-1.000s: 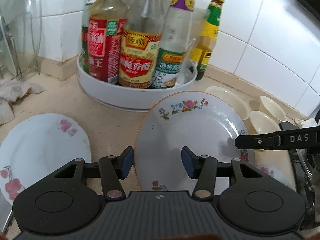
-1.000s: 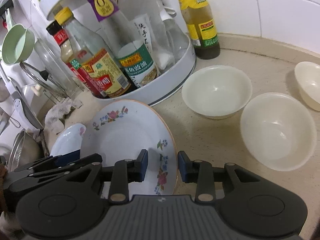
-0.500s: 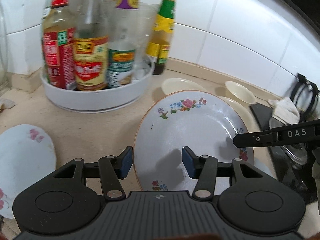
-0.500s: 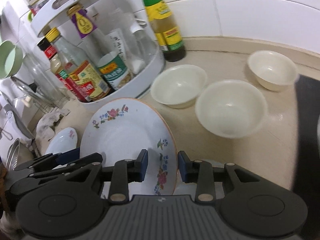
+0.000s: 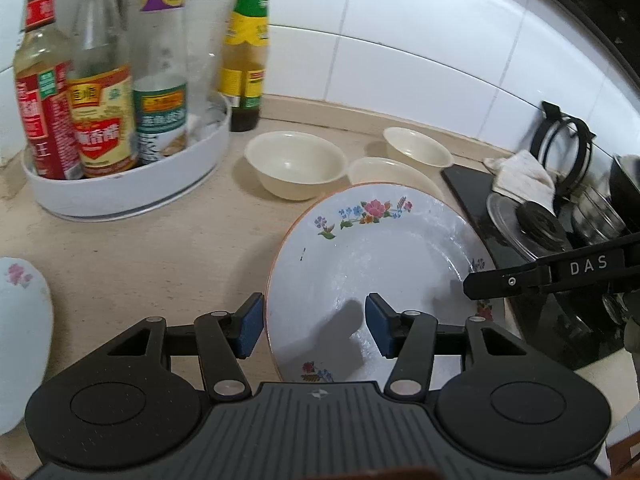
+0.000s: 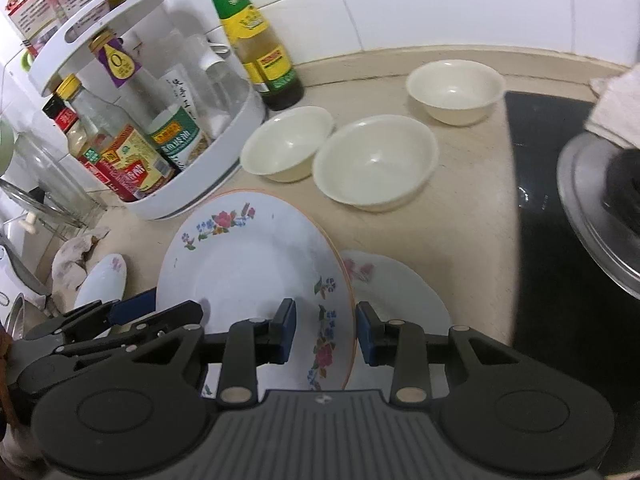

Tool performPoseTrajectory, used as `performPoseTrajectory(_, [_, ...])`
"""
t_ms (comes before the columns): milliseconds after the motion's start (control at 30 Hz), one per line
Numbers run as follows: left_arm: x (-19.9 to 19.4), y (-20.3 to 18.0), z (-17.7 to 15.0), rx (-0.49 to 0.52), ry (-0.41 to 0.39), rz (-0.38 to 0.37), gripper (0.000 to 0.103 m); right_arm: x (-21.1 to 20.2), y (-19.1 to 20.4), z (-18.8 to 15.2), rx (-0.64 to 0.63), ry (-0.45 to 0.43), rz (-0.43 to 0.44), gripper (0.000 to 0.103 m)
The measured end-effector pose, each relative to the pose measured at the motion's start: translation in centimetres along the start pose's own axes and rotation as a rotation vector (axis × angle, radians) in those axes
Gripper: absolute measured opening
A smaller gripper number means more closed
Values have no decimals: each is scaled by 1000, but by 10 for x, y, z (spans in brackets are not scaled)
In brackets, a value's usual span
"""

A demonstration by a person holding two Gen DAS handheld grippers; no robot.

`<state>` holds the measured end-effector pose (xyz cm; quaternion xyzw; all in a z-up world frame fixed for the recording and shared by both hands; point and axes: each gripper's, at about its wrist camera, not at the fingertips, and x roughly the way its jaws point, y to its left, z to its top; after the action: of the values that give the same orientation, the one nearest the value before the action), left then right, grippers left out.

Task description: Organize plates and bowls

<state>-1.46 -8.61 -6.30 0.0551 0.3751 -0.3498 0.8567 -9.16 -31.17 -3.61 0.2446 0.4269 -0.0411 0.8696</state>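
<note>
Floral plate (image 6: 256, 272) aloft, tilted, over pink-flower plate (image 6: 394, 292) on counter; not yet stacked. Left gripper (image 5: 314, 330) and right gripper (image 6: 324, 332) straddling opposite rims, contact unclear. Third plate (image 6: 102, 280) and three bowls (image 6: 374, 162) apart, unstacked.

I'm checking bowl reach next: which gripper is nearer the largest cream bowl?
Right, narrowly. The right gripper straddles the floral plate's rim on the side facing the largest cream bowl; the left gripper holds the plate's opposite rim, farther away.
</note>
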Motion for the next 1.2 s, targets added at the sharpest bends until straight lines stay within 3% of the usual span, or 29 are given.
performPoseTrajectory(700, [15,-36,-17,30,47,-10,62,-9,-38,-28,57,23,-47,33])
performPoseTrajectory(1200, [28,-36,-21,-9,68,27,62,1,-35,-27,-15,-2,-88,33])
